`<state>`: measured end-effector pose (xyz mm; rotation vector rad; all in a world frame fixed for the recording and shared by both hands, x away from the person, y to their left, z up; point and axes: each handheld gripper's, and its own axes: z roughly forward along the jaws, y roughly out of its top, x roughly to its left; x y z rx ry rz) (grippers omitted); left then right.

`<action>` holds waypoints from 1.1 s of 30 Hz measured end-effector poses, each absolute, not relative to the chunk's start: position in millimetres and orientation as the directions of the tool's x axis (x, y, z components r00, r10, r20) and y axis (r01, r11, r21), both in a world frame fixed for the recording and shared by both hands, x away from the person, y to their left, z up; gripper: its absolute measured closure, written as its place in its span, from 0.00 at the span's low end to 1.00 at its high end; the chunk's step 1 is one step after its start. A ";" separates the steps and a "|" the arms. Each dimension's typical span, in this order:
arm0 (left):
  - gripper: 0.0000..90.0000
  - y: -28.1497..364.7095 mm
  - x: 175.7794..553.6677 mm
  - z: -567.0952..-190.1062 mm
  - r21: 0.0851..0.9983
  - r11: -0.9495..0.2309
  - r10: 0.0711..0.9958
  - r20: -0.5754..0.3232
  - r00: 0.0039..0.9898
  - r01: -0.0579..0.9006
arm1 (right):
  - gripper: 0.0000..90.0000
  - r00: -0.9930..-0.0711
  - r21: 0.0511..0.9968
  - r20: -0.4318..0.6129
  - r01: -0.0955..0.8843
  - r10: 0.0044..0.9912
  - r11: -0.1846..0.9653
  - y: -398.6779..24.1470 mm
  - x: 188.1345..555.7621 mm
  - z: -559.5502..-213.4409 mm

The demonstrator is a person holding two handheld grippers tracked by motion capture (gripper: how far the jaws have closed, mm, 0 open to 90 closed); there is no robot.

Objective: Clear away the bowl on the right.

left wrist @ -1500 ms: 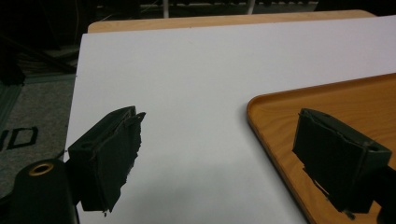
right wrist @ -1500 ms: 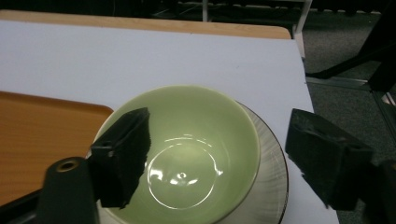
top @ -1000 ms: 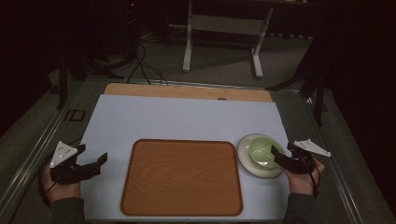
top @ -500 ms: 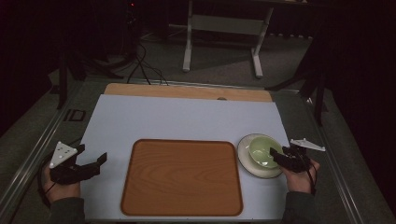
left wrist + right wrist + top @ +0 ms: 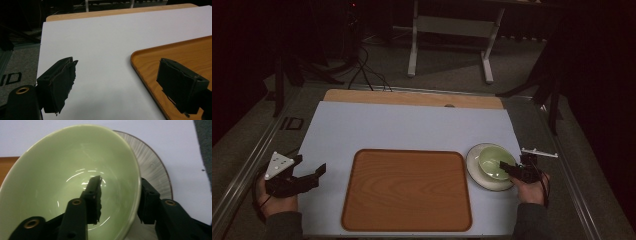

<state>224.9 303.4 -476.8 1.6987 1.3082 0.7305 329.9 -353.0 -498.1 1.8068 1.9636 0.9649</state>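
A pale green bowl (image 5: 493, 162) (image 5: 62, 170) stands on a white ribbed plate (image 5: 477, 172) (image 5: 155, 167), right of a wooden tray (image 5: 407, 190) (image 5: 187, 52). My right gripper (image 5: 507, 169) (image 5: 121, 182) is open and straddles the bowl's near right rim. One jaw is inside the bowl and the other is outside against the wall, with a gap left at the inner jaw. My left gripper (image 5: 310, 164) (image 5: 118, 65) is open and holds nothing. It hovers over the white mat, just left of the tray's left edge.
The white mat (image 5: 412, 125) covers the table, with a strip of wooden edge (image 5: 412, 97) at the far side. The tray holds nothing. A metal stand (image 5: 452, 25) and cables (image 5: 362, 70) are on the floor beyond the table.
My right gripper has moved a little left and forward, so its jaws now sit over the bowl's rim. The left gripper has not moved.
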 end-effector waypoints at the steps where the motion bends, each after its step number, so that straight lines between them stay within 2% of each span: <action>1: 0.17 303.5 224.9 -476.8 0.882 -0.093 0.958 -0.047 0.283 0.463 | 0.68 -0.158 0.648 0.216 0.762 0.963 -0.020 -352.7 330.3 -498.2; 12: 0.17 303.5 225.5 -477.3 0.875 -0.096 0.956 -0.052 0.288 0.475 | 0.77 -0.135 0.591 0.284 0.804 0.949 -0.062 -354.2 335.8 -504.0; 18: 0.17 303.7 225.6 -477.4 0.874 -0.095 0.955 -0.055 0.290 0.477 | 0.92 -0.101 0.586 0.303 0.804 0.948 -0.102 -355.3 335.6 -502.8; 33: 0.17 306.6 226.3 -477.4 0.871 -0.078 0.946 -0.089 0.312 0.485 | 0.92 -0.054 0.617 0.323 0.769 0.945 -0.168 -359.0 327.9 -499.3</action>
